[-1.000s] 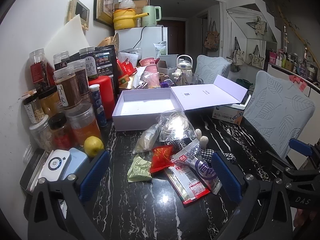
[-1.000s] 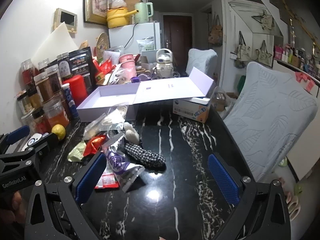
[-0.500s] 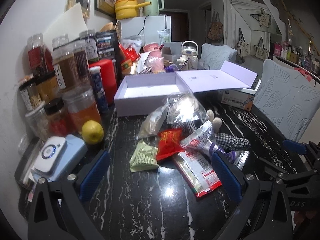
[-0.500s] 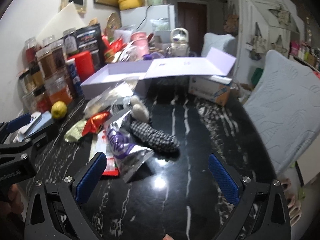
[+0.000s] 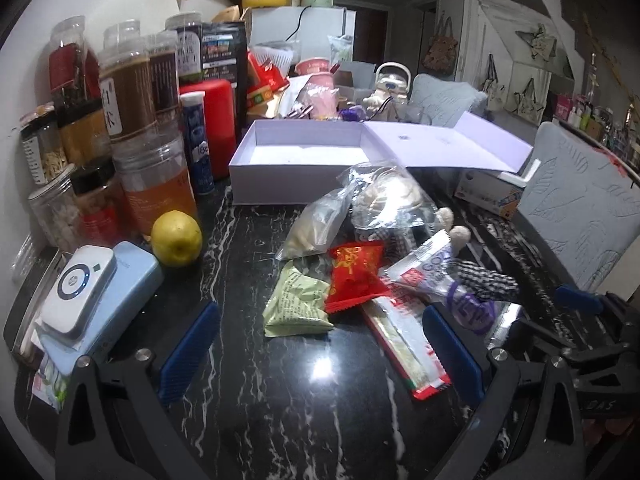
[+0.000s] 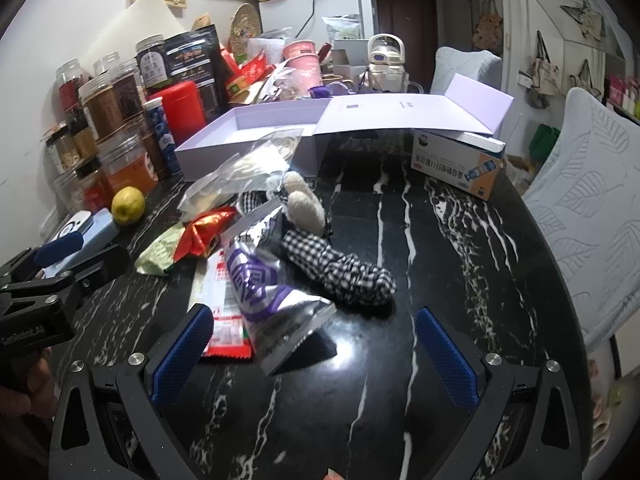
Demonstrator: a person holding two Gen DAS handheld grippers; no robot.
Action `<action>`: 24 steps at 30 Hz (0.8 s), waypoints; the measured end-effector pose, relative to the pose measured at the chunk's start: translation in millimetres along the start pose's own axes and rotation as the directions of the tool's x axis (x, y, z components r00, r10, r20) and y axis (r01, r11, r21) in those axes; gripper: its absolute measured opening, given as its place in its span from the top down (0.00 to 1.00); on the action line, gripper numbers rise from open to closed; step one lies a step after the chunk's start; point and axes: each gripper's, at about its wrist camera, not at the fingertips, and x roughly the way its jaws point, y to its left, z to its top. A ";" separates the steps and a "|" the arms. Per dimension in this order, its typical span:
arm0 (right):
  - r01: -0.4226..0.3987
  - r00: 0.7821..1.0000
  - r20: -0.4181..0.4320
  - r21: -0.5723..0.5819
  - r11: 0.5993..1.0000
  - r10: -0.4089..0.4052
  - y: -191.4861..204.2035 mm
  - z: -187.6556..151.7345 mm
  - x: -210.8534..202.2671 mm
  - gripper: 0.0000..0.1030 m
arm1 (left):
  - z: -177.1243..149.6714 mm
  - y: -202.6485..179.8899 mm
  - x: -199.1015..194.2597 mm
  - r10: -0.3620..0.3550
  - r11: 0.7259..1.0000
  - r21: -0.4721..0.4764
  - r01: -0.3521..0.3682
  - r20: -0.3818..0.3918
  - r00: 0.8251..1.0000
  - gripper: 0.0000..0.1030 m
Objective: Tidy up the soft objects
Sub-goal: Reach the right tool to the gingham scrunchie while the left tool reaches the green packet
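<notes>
A heap of soft packets lies on the black marble table: a green packet, a red snack bag, a long red-edged packet, a silver and purple pouch, two clear bags and a checkered plush toy. Behind the heap stands an open lilac box with its lid folded out to the right. My left gripper is open, low over the table just before the green packet. My right gripper is open too, with the pouch's corner between its fingers.
Jars and bottles crowd the left wall, with a lemon and a blue case with a white device in front. A cardboard carton sits under the lid. Padded chairs stand on the right.
Both grippers have dropped lower and moved forward toward the heap, which now looks larger. Both stay open; nothing has been picked up.
</notes>
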 end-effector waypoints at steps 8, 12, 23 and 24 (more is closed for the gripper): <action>-0.035 0.999 -0.015 0.004 0.999 0.035 -15.6 13.6 17.4 0.00 | 10.0 15.8 39.8 -0.020 1.000 -0.023 0.018 -0.088 0.996 0.00; -0.018 1.000 -0.024 0.003 1.000 0.018 -25.4 24.6 27.0 0.00 | 9.9 20.7 53.3 0.002 1.000 -0.006 -0.002 -0.126 0.992 0.00; -0.038 0.992 -0.118 0.003 0.999 0.038 -44.0 29.4 71.2 0.02 | 2.8 25.0 89.3 0.020 0.999 0.044 -0.010 -0.234 0.972 0.02; -0.067 0.989 -0.128 0.010 0.998 0.067 -45.1 29.4 73.7 0.03 | 3.9 25.5 90.4 0.016 0.999 0.046 -0.005 -0.236 0.972 0.02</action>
